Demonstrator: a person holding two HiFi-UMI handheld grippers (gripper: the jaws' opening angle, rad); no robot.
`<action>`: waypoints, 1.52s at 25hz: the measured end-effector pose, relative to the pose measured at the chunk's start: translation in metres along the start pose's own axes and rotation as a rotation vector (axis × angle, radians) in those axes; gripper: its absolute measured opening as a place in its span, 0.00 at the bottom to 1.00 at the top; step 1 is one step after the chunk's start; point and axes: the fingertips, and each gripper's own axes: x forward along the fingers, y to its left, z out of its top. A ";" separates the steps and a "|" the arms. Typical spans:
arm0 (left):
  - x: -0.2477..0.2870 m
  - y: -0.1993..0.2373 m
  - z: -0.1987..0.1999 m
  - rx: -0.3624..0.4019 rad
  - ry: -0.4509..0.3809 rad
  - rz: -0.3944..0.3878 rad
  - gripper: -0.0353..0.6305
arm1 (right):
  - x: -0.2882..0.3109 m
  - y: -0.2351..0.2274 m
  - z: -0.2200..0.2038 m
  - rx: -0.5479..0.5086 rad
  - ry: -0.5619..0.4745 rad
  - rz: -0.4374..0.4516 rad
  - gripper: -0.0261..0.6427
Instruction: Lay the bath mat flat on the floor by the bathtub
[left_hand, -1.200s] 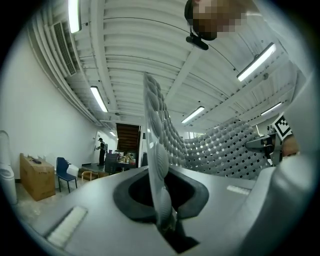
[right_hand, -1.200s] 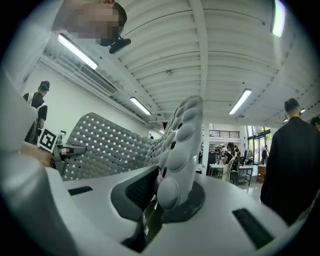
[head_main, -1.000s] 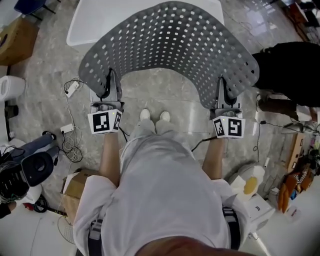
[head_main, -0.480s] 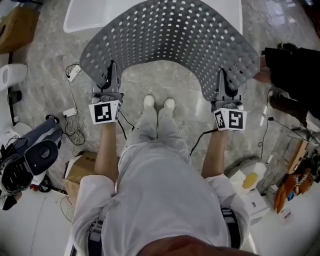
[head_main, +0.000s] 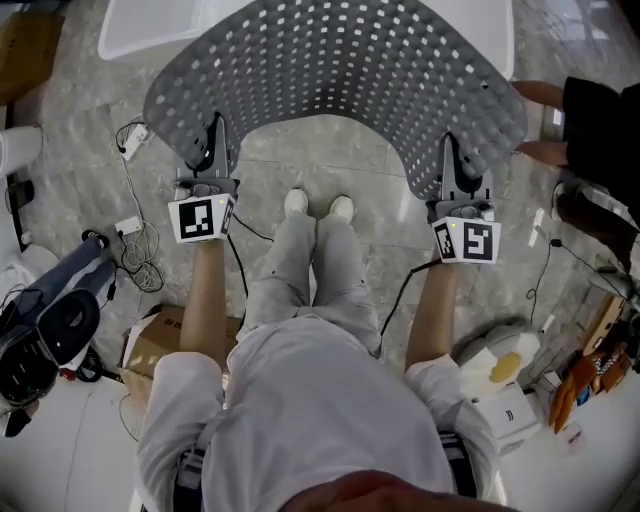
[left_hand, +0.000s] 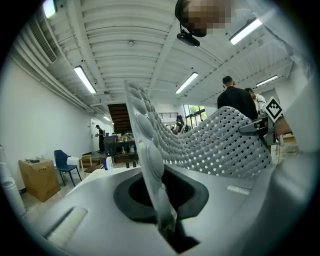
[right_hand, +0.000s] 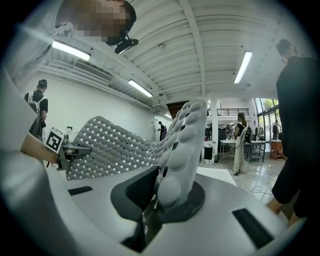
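The grey perforated bath mat (head_main: 340, 80) is held in an arch above the floor (head_main: 80, 150), at 12 o'clock from the person's shoes (head_main: 296, 202). The left gripper (head_main: 213, 138) is clamped on its near left corner, and the right gripper (head_main: 449, 152) on its near right corner. Beyond the mat at 12 o'clock stands the white bathtub (head_main: 150, 35). The floor is glossy grey marble. White cables (head_main: 135, 255) lie at 9 o'clock and a cardboard box (head_main: 155, 345) at 8 o'clock.

The left gripper (head_main: 213, 145) and right gripper (head_main: 450, 160) are sinking toward the stone floor (head_main: 330, 160), carrying the grey perforated rubber bath mat (head_main: 330, 70) lower and farther over the white bathtub (head_main: 140, 30).
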 end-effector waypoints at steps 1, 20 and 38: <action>0.005 -0.003 -0.015 0.004 0.003 -0.002 0.08 | 0.003 -0.002 -0.015 -0.003 0.001 0.001 0.07; 0.091 -0.015 -0.342 -0.048 0.170 -0.093 0.09 | 0.075 -0.060 -0.351 0.034 0.176 0.077 0.07; 0.161 -0.047 -0.648 -0.298 0.638 -0.354 0.09 | 0.147 -0.090 -0.657 0.210 0.630 0.144 0.08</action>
